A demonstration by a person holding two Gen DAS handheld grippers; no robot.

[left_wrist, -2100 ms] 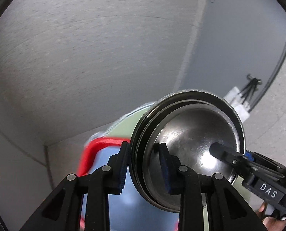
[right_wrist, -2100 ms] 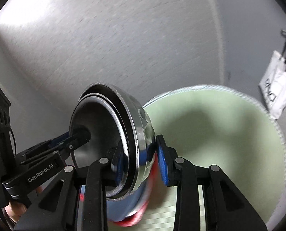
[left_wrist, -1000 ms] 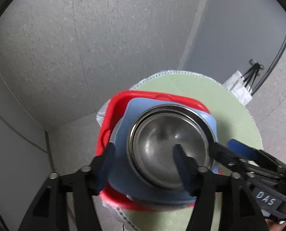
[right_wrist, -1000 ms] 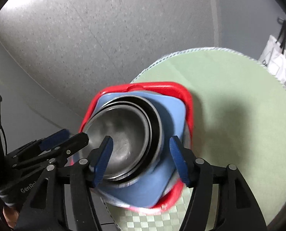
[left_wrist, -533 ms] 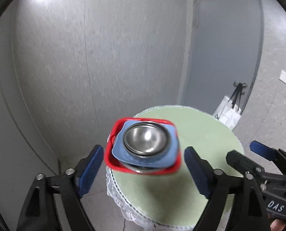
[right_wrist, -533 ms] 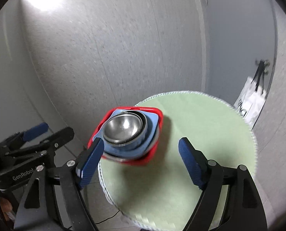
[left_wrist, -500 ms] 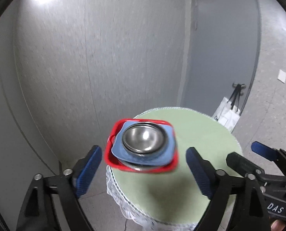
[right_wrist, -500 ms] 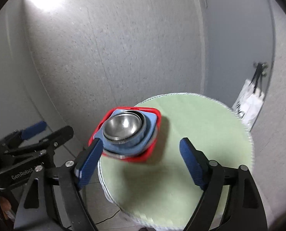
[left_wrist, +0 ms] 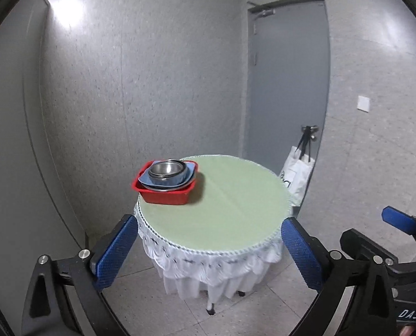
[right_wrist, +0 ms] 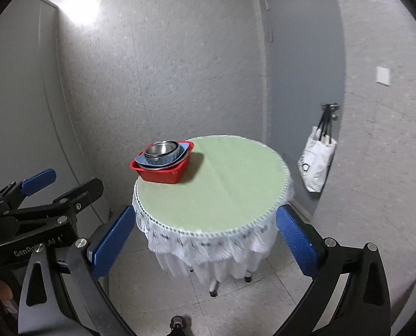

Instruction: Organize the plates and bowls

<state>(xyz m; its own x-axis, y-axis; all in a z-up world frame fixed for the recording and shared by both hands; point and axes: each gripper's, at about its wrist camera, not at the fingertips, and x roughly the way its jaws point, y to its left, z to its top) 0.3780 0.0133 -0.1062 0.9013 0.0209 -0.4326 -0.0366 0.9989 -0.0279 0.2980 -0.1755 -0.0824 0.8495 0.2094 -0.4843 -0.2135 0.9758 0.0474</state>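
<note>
Both grippers, left gripper (left_wrist: pixel 208 252) and right gripper (right_wrist: pixel 205 240), released the steel bowls (left_wrist: pixel 167 169), opened wide, backed well off table (left_wrist: pixel 222 218).

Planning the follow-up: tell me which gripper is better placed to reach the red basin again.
Left, narrowly. Both the left gripper and the right gripper are open, empty and drawn back from the table. The red basin sits at the table's left edge, on the left gripper's side.

I'm in a bare room: speckled grey walls (left_wrist: pixel 152 84), grey door (left_wrist: pixel 286 84), one skirted round table (left_wrist: pixel 222 218).
</note>
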